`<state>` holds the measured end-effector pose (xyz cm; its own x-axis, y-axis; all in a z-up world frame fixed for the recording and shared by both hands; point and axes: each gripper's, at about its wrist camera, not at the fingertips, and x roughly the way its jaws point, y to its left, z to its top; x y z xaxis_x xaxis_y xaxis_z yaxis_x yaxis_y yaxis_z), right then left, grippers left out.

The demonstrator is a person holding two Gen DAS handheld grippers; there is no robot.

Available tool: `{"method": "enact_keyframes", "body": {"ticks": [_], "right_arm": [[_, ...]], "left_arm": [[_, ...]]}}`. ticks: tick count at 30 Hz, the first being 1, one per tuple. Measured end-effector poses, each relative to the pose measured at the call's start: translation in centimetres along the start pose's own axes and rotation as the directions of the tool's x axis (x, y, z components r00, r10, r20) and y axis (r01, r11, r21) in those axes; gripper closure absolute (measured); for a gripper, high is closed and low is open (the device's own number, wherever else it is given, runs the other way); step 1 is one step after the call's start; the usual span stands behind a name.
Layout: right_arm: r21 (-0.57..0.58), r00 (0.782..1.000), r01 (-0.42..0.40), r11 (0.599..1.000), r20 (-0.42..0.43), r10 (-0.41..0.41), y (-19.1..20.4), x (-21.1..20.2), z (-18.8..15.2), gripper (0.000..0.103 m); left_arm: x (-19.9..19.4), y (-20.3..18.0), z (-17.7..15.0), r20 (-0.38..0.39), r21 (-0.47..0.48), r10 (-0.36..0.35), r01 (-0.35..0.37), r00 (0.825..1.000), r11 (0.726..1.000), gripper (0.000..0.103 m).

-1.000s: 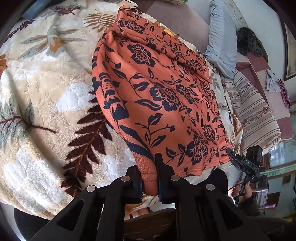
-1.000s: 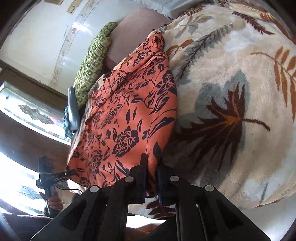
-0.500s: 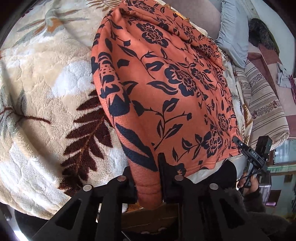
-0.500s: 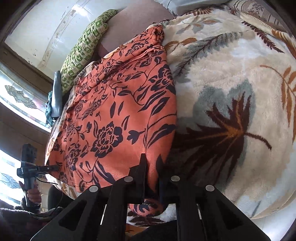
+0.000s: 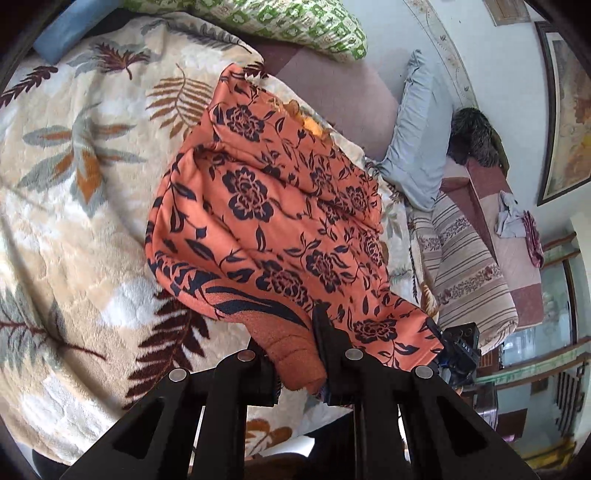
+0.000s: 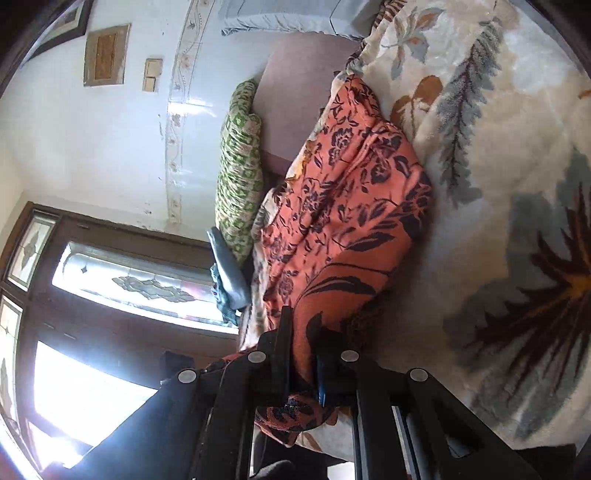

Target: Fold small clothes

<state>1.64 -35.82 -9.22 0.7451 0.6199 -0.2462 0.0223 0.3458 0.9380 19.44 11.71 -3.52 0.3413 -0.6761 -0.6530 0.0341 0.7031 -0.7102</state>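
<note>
We hold the orange floral garment over the leaf-patterned blanket near its front edge. Our left gripper and right gripper each clamp a bunched corner, both pointing forward along the cloth.

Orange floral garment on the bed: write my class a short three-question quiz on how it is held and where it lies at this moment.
1. True or false: both the left gripper and the right gripper are shut on the orange floral garment.
2. What does the garment lie on?
A. a bare wooden floor
B. a leaf-patterned blanket
C. a glass table
3. Fill in: beyond the garment, at the head of the bed, lies a ______-and-white patterned pillow.

Key: 1 true; 2 B; 3 green.
</note>
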Motion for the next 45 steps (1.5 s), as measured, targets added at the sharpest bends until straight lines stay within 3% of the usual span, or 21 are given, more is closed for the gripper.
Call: {"method": "enact_keyframes", "body": {"ticks": [7,15,25,31,34,37,39,42,43,44,45], "right_arm": [[-0.011,0.997,-0.035,0.999,0.064,0.035,1.7,3.7,6.9,0.094],[0.038,0.993,-0.022,0.999,0.120,0.017,-0.1,8.8,14.4,0.093],[0.067,0.984,0.108,0.992,0.135,-0.117,-2.8,15.0,22.1,0.091],[0.104,0.959,0.256,0.961,0.097,-0.266,-5.5,17.8,23.8,0.091],[0.120,0.957,0.262,0.957,0.096,-0.274,-5.9,17.9,23.7,0.092],[0.088,0.954,0.276,0.957,0.092,-0.284,-4.4,17.0,23.6,0.084],[0.059,0.952,0.267,0.962,0.137,-0.273,-2.9,15.2,23.5,0.067],[0.070,0.939,0.242,0.968,0.233,-0.251,-1.1,11.6,23.3,0.061],[0.068,0.937,0.235,0.970,0.251,-0.244,-0.6,10.7,23.1,0.060],[0.060,0.937,0.233,0.971,0.254,-0.240,-0.1,10.3,22.8,0.058],[0.045,0.941,0.233,0.972,0.244,-0.236,0.4,10.2,22.4,0.055]], "left_arm": [[1.2,0.5,6.4,0.065,-0.033,0.024,-0.022,0.998,0.999,0.089],[6.8,1.5,15.1,0.084,-0.066,0.075,-0.069,0.994,0.995,0.089],[14.8,3.0,25.4,0.047,-0.126,0.197,-0.190,0.979,0.974,0.089],[21.4,5.2,27.8,-0.053,-0.176,0.338,-0.342,0.940,0.923,0.089],[22.2,5.7,28.3,-0.063,-0.234,0.320,-0.326,0.945,0.916,0.089],[21.0,5.3,28.6,-0.074,-0.256,0.246,-0.256,0.967,0.932,0.087],[19.2,4.8,28.5,-0.049,-0.259,0.191,-0.197,0.980,0.946,0.082],[15.8,4.3,27.8,0.017,-0.267,0.179,-0.168,0.984,0.949,0.073],[14.8,4.1,27.4,0.043,-0.267,0.184,-0.166,0.982,0.949,0.064],[14.0,3.8,27.0,0.060,-0.266,0.182,-0.160,0.981,0.951,0.055],[13.5,3.5,26.6,0.068,-0.263,0.176,-0.152,0.982,0.953,0.054]]}}
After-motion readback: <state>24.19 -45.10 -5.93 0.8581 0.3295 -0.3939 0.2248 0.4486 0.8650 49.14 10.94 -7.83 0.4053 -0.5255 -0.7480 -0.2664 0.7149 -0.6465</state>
